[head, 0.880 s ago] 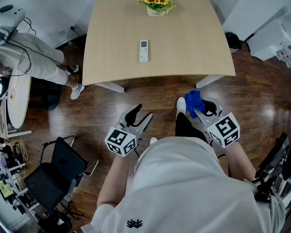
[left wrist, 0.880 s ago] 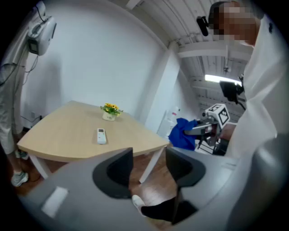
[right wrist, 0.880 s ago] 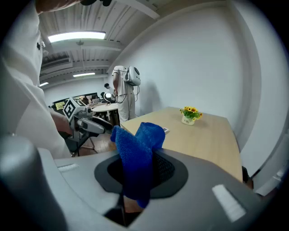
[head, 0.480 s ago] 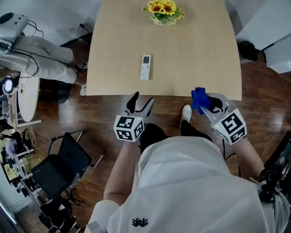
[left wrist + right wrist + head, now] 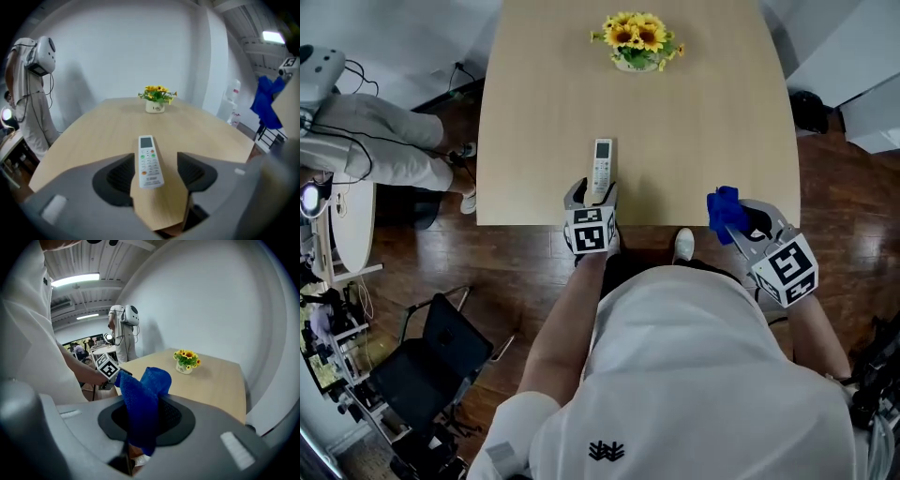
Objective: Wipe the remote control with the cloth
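While the remote (image 5: 602, 167) lies flat on the tabletop (image 5: 712, 112), close to its front edge, the left gripper (image 5: 592, 194) sits at the remote's near end. Its fingers (image 5: 117, 176) are spread apart, one on each side of that end. The left gripper view shows a gap of bare wood between the remote and each finger, so nothing is gripped yet.

The right gripper (image 5: 739, 223) is near the tabletop's front right corner, well apart from the remote. Its fingers are clamped on a blue cloth (image 5: 726, 208), which stands up in a bunch from between them. A pot of sunflowers (image 5: 636, 37) stands at the far end of the tabletop.

Wiping does not appear to have begun. The step in hand looks like securing the remote with the left gripper. The likely next move is to close those fingers squarely on the remote's narrow sides so it cannot slide. The cloth would then cross from the right onto the button face, which the fingers leave mostly uncovered.
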Demonstrator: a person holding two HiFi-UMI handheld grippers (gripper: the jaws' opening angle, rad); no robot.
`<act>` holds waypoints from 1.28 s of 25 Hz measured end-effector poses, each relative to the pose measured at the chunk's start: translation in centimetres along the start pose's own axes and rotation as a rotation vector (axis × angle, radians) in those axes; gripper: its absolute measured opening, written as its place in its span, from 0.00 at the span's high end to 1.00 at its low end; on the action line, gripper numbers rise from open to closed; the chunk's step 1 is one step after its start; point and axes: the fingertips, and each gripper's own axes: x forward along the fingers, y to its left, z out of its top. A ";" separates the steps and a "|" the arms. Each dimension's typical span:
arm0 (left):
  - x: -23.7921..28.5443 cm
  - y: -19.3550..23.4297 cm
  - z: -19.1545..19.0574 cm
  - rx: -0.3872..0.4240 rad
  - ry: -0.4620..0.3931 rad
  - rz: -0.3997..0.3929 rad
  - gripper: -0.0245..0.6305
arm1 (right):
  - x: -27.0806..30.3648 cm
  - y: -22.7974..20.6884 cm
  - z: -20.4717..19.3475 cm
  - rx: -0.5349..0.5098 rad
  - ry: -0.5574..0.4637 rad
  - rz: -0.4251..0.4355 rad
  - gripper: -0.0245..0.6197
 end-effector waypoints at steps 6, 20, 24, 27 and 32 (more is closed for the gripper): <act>4.3 1.5 -1.8 0.047 0.049 0.020 0.50 | 0.5 -0.7 1.5 -0.006 0.051 -0.025 0.84; 6.7 1.3 -3.4 0.018 0.043 0.007 0.59 | 1.0 -2.2 1.1 -0.030 0.156 -0.051 0.84; 6.4 1.2 -3.0 0.028 0.044 -0.057 0.60 | 1.8 -2.1 1.8 -0.031 0.146 -0.048 0.84; 5.4 0.6 -1.9 0.070 0.024 -0.113 0.60 | 2.4 -2.2 2.4 -0.035 0.129 -0.051 0.84; 1.6 -0.9 2.3 0.146 -0.068 -0.215 0.60 | 3.8 -2.3 5.6 -0.052 0.048 -0.060 0.84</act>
